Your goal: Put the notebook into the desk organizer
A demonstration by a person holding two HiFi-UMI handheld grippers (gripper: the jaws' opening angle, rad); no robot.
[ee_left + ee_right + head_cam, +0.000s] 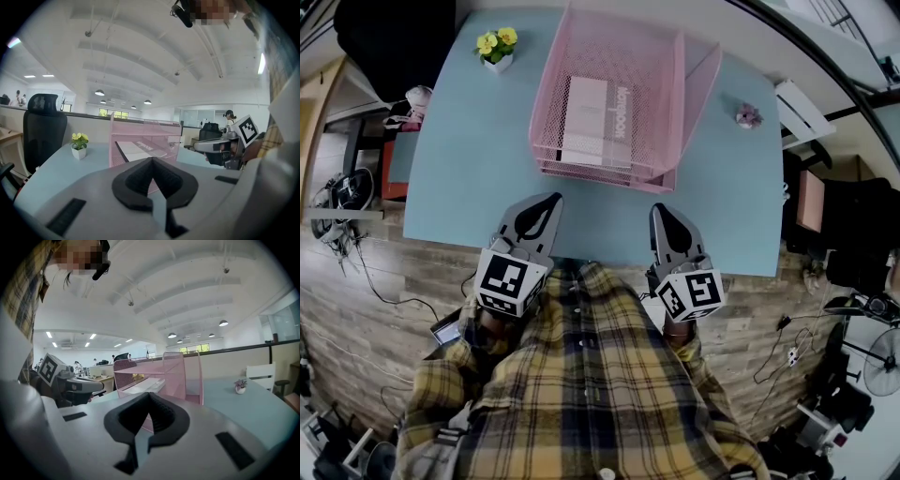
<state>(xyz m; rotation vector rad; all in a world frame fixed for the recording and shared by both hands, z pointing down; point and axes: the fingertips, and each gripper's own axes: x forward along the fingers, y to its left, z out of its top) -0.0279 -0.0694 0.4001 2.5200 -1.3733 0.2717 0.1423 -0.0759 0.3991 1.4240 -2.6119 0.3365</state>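
**Desk:** What do the containers on the blue table (455,178) hold?

**Photographer:** At far left, a small white pot (497,62) holds yellow flowers. At centre, the pink mesh desk organizer (661,103) holds the notebook (586,120), which lies flat on a shelf below the top tier. At right, a tiny pot (748,116) holds a purple plant.

**Desk:** And the hands?

**Photographer:** The left gripper (551,199) and the right gripper (662,210) are held side by side in front of a plaid shirt (581,375). Both point toward the organizer, tilted slightly down. The jaws of each are clenched together with nothing between them.

**Desk:** How much room is there at the edges?

**Photographer:** Both tips reach just over the table's near edge and stop short of the organizer's front, touching nothing. Bare tabletop runs down the organizer's left side as far as the flowers. A narrower bare strip lies on its right, before the purple plant. A black office chair (44,126) stands beyond the table's left end.
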